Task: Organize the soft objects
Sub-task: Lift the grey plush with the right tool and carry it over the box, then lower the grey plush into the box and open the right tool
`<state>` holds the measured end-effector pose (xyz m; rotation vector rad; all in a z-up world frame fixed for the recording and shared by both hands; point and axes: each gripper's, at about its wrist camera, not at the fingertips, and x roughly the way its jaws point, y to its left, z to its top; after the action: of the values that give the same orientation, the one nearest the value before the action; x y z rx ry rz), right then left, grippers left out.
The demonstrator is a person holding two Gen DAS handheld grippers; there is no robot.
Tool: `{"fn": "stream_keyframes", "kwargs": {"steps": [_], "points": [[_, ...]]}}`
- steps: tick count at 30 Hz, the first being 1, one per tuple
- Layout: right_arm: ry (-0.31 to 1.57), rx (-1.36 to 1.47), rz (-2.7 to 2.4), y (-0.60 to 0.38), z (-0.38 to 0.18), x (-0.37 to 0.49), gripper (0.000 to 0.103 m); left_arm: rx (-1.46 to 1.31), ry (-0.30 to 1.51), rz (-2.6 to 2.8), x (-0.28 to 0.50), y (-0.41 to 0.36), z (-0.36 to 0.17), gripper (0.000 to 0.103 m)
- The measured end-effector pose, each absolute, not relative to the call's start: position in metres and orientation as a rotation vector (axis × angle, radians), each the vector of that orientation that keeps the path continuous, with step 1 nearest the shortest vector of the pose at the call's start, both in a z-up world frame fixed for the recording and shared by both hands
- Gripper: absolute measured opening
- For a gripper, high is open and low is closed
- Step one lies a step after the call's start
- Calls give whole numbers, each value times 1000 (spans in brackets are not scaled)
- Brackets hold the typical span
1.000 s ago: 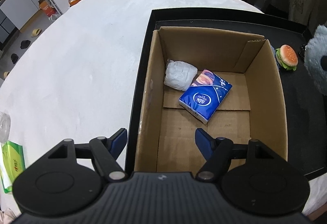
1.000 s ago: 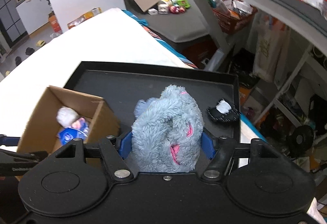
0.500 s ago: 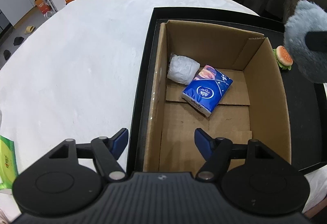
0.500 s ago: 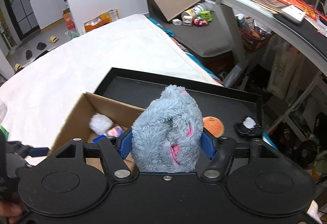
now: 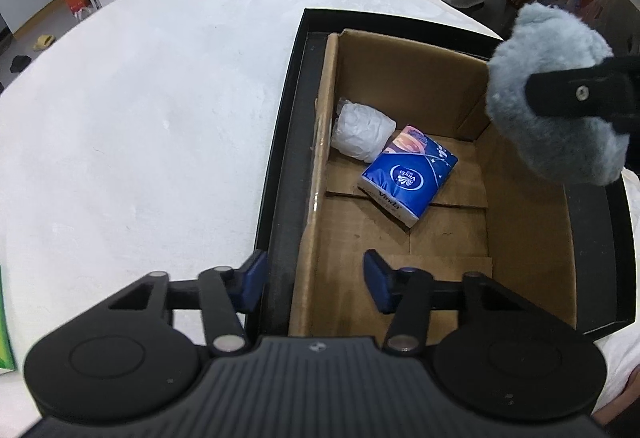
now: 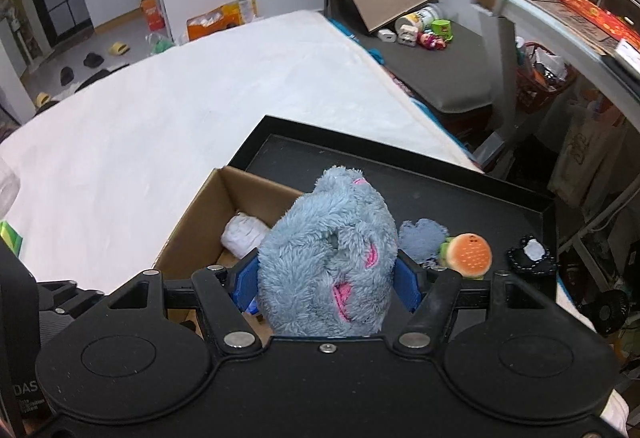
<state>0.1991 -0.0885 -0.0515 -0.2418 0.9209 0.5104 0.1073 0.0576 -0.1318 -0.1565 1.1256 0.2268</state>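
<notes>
Right wrist view: grey-blue plush toy [image 6: 328, 258] pinched between blue pads of right gripper [image 6: 326, 280], held above cardboard box [image 6: 192, 222]. Burger toy [image 6: 468, 255] seen just right of pads, on black tray [image 6: 400, 166]. Left gripper [image 5: 312, 280] closing, box's left wall straddled, not pressed; tissue pack [image 5: 408, 180] and white bundle [image 5: 362, 132] seen ahead inside box.

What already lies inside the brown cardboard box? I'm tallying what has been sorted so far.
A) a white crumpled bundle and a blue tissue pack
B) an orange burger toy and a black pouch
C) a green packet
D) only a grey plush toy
A: the left wrist view shows a white crumpled bundle and a blue tissue pack on the floor of the brown cardboard box.
</notes>
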Motion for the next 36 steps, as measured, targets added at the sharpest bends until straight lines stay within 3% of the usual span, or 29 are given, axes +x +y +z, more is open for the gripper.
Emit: {"fn": "stream_keyframes", "kwargs": {"steps": [6, 11, 36], "points": [[940, -298, 497, -69, -63, 198, 66, -187, 1148, 204, 110, 64, -138, 21], [959, -338, 477, -58, -74, 201, 68, -200, 1156, 195, 108, 68, -139, 13], [963, -373, 442, -61, -71, 194, 77, -218, 1178, 171, 111, 75, -138, 14]]}}
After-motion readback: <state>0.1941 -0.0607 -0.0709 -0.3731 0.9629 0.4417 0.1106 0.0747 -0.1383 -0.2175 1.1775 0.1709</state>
